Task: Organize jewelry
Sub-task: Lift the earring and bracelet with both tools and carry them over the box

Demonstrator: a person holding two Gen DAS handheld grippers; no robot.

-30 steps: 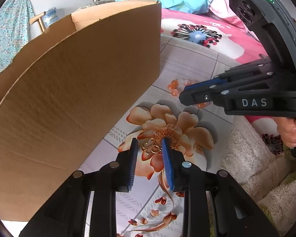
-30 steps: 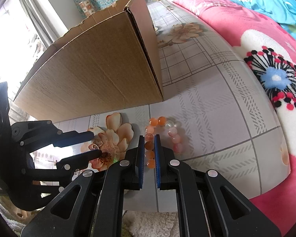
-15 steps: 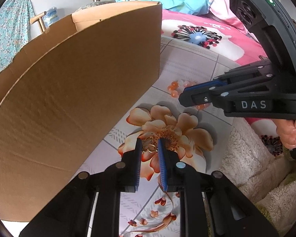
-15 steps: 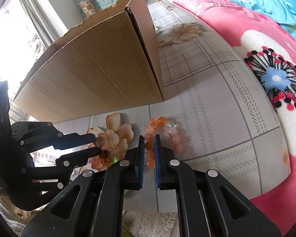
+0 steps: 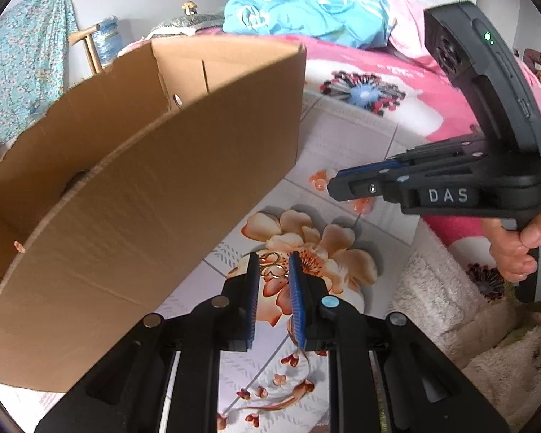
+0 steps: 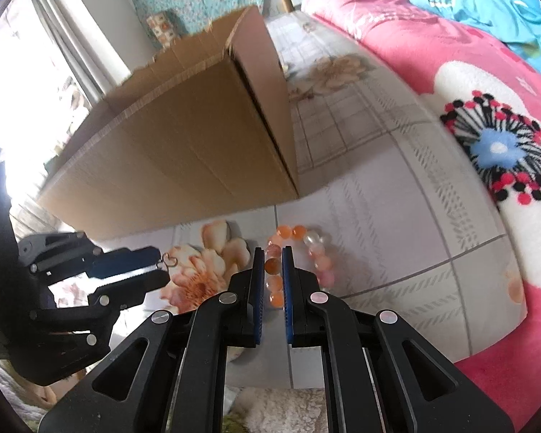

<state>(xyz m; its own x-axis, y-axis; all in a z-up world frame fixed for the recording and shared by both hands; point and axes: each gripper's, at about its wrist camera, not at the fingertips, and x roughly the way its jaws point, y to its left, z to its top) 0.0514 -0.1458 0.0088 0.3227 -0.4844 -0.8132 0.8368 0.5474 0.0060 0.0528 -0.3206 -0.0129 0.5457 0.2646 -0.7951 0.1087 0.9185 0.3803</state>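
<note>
A bedroom: a flowered tile bench [image 5: 346, 137] beside a pink bed [image 6: 396, 36]. Leftmost, one open cardboard box [image 5: 155, 187]. The left gripper [image 5: 274, 269] has its fingers narrowly pinching one gold ornament [image 5: 272, 265], box to its left. The right gripper [image 6: 270, 267] grips one orange bead bracelet [image 6: 299, 256], its loop trailing rightward.

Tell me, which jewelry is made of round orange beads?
The beaded bracelet in the right gripper. The jewelry in the left gripper is thin gold rings.

Black gripper [image 5: 273, 267] frames, blue ribbed fingers [image 5: 295, 281], silver screws, "DAS" marking
</note>
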